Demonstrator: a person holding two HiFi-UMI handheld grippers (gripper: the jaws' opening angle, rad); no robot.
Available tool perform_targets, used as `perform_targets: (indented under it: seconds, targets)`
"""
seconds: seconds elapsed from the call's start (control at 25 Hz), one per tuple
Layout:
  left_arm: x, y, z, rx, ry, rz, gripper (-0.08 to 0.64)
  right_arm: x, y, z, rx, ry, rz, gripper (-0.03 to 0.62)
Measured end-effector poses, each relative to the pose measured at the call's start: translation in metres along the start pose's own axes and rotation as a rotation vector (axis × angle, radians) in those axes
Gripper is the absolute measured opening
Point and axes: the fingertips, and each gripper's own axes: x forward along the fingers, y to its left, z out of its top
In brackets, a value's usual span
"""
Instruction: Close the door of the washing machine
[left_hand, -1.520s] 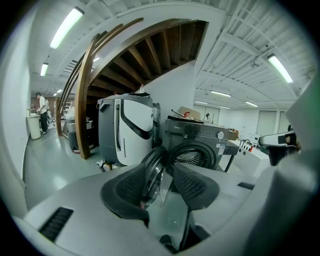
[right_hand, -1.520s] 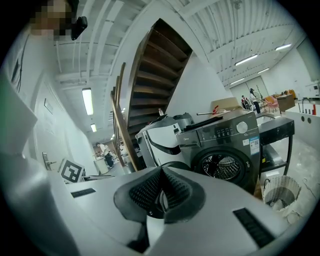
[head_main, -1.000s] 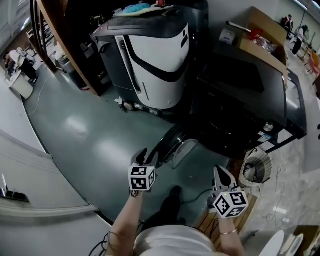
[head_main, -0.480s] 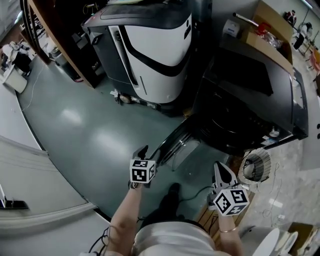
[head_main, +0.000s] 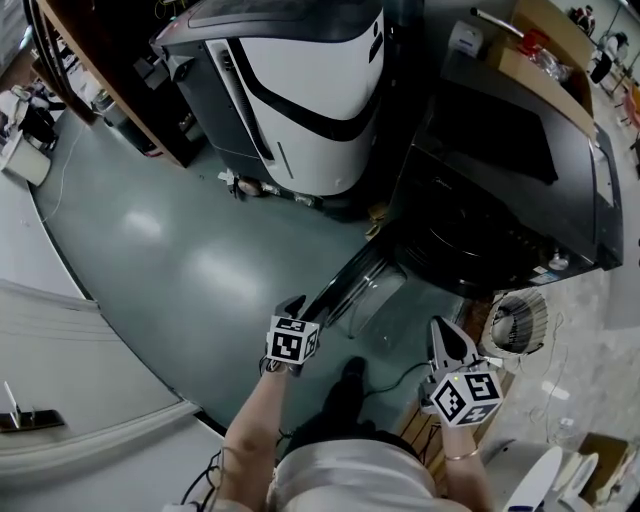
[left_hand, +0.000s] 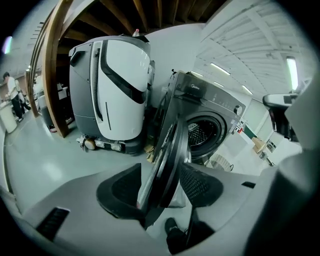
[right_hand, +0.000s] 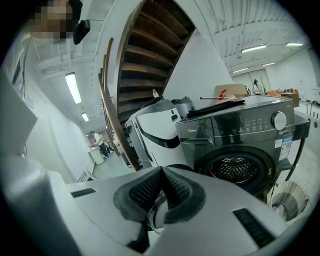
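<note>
The dark grey washing machine (head_main: 500, 190) stands at the right with its round door (head_main: 365, 290) swung out toward me. My left gripper (head_main: 293, 303) is at the door's free edge. In the left gripper view the door's rim (left_hand: 167, 150) runs edge-on between the two pads (left_hand: 200, 185); the jaws are opening and do not press on it. Behind it the drum opening (left_hand: 202, 132) shows. My right gripper (head_main: 443, 330) hangs further right in front of the machine (right_hand: 235, 135), its tips closed together on nothing (right_hand: 161, 172).
A white-and-grey floor-cleaning machine (head_main: 300, 90) stands left of the washer. A round wire basket (head_main: 515, 322) sits on the floor by the washer's right front corner. A wooden staircase (right_hand: 145, 55) rises behind. My shoe (head_main: 350, 375) and a cable lie below the door.
My left gripper has dropped and tilted down onto the door's edge. The right gripper has shifted a little toward the machine. The door stands as open as before.
</note>
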Motion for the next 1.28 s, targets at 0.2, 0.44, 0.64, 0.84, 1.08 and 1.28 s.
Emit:
perform_targets:
  seconds: [0.2,0.44,0.64,0.84,1.08,1.28]
  targets:
    - [0.007,-0.002,-0.002,-0.006,0.032,-0.01,0.252,0.006,-0.005,0.0,-0.003,0.014,-0.015,0.006]
    - [0.009,-0.012,-0.006,-0.044,0.037,-0.018,0.221,0.003,-0.008,-0.007,-0.001,0.018,-0.023,0.006]
    - [0.011,-0.031,-0.013,0.001,0.085,-0.048,0.249,-0.008,-0.012,-0.009,0.008,0.013,-0.044,0.006]
    - [0.01,-0.053,-0.022,0.031,0.117,-0.065,0.238,-0.023,-0.017,-0.017,0.014,0.016,-0.08,0.006]
    - [0.013,-0.099,-0.037,0.088,0.163,-0.105,0.238,-0.051,-0.032,-0.023,0.036,0.0,-0.133,0.006]
    - [0.018,-0.141,-0.045,0.108,0.199,-0.151,0.218,-0.077,-0.05,-0.028,0.067,-0.016,-0.184,0.006]
